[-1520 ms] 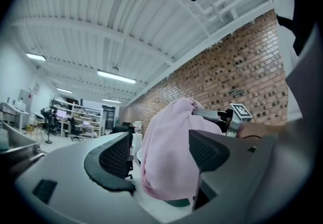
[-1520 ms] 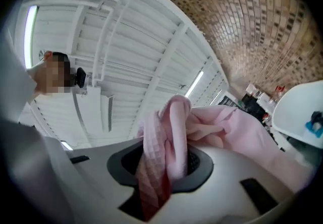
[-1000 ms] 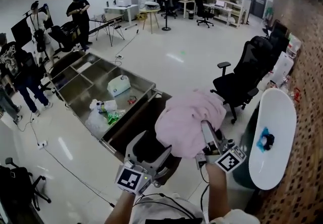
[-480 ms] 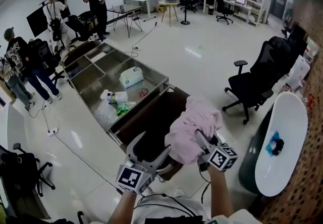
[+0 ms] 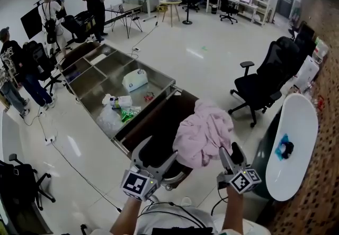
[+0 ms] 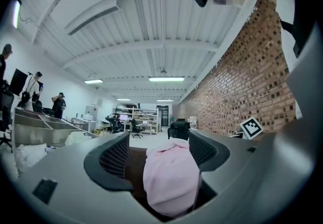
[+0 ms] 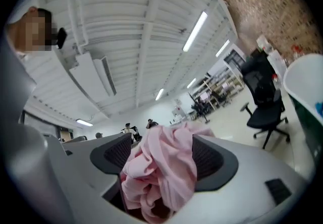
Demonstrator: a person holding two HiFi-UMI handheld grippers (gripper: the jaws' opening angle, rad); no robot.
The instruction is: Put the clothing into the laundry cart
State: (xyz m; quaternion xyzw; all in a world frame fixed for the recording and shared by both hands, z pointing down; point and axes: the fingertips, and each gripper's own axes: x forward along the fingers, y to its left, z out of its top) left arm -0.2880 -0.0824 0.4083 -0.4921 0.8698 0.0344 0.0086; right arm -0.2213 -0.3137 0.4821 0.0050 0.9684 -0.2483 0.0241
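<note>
Having just been opening, the jaws of the right gripper are seen parted. The crumpled pale pink cloth garment lies slack between their dark meshed inner faces and is not pinched by them. The jaws of the left gripper are likewise spread and nothing is gripped; the same garment is framed beyond them in the left gripper view. Both grippers are held level just before the near end of the deep, dark brown laundry cart.

The garment is heaped at the cart's near right corner, bunched in soft folds. Part of it appears to be draped over the rim rather than down inside; how much hangs outside cannot be told. The main risk from here is judged to be a slide: thin, limp fabric weighted towards the outer side could be pulled off the rim onto the glossy pale floor. A fold could also be snagged on the textured jaw faces as the right gripper is drawn back, so that the garment is dragged out with it. A push inward would be favoured.

Beyond the cart, a partitioned steel trough, hard-edged and shiny, is seen holding crinkled plastic bags. To the right, a black mesh office chair and a smooth white oval surface are placed.
</note>
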